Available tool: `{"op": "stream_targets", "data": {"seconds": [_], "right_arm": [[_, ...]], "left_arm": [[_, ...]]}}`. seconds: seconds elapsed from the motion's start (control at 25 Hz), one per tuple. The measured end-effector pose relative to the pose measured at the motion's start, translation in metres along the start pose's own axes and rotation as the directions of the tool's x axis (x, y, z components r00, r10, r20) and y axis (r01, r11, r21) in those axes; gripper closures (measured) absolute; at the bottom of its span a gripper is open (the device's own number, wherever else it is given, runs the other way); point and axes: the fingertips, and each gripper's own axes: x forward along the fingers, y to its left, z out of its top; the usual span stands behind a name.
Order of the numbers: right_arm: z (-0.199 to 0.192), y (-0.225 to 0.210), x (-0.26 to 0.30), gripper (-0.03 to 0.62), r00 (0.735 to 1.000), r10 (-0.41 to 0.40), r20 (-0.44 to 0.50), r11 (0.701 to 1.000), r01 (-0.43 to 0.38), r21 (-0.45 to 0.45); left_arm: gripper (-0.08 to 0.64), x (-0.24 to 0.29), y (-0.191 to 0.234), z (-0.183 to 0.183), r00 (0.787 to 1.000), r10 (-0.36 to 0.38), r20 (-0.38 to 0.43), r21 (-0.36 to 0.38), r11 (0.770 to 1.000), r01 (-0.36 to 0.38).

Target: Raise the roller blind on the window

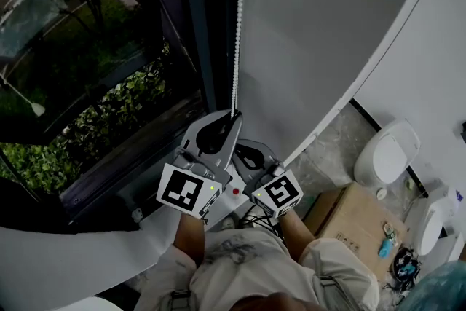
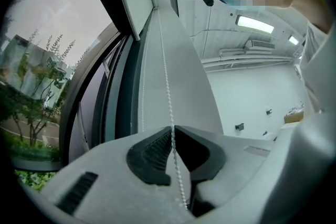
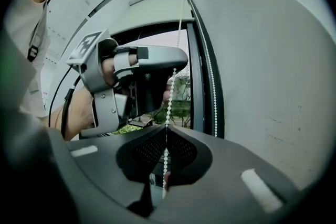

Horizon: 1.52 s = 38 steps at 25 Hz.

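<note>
A white bead chain (image 1: 237, 25) hangs down in front of the grey roller blind (image 1: 328, 25), beside the dark window frame (image 1: 196, 33). My left gripper (image 1: 234, 115) is shut on the chain, and its tips meet around the beads (image 2: 172, 131). Just below it, my right gripper (image 1: 250, 151) is shut on the same strand (image 3: 166, 131). In the right gripper view the left gripper (image 3: 173, 63) sits above, with the chain (image 3: 170, 97) running taut between the two. A second strand (image 3: 210, 76) hangs free along the frame. The blind (image 2: 178, 71) rises above the left jaws.
Green shrubs (image 1: 95, 135) show through the glass at the left. A cardboard box (image 1: 357, 218) with small items stands on the floor at the right, near two white fixtures (image 1: 386, 153). The sill (image 1: 124, 186) lies just left of my hands.
</note>
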Motion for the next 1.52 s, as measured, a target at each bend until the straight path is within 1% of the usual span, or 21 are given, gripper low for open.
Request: {"op": "stream_targets", "data": {"seconds": [0.12, 0.28, 0.4, 0.6, 0.72, 1.52], "right_arm": [[-0.001, -0.001, -0.001, 0.581, 1.0, -0.004, -0.014, 1.0, 0.004, 0.006], [-0.002, 0.0, -0.002, 0.581, 1.0, -0.001, 0.001, 1.0, 0.001, 0.001], [-0.008, 0.001, -0.003, 0.581, 1.0, -0.004, -0.027, 1.0, 0.004, 0.01], [-0.018, 0.006, -0.005, 0.581, 1.0, 0.009, -0.028, 1.0, -0.008, 0.019], [-0.028, 0.007, -0.008, 0.581, 0.998, 0.008, -0.056, 0.999, -0.006, 0.037], [-0.078, 0.016, -0.015, 0.581, 0.99, 0.003, -0.144, 0.996, 0.011, 0.094]], "left_arm": [[0.537, -0.001, -0.002, 0.0, 1.0, 0.005, 0.002, -0.004, 1.0, -0.005], [0.538, -0.003, -0.003, -0.002, 1.0, 0.009, 0.001, -0.003, 1.0, -0.009], [0.538, -0.006, -0.004, -0.007, 1.0, 0.004, -0.007, -0.011, 1.0, -0.004], [0.538, -0.009, -0.005, -0.015, 1.0, -0.001, -0.021, -0.026, 1.0, 0.001], [0.538, -0.01, -0.006, -0.022, 0.999, -0.003, -0.034, -0.04, 0.999, 0.002], [0.538, -0.023, -0.013, -0.074, 0.993, -0.015, -0.116, -0.134, 0.991, -0.001]]}}
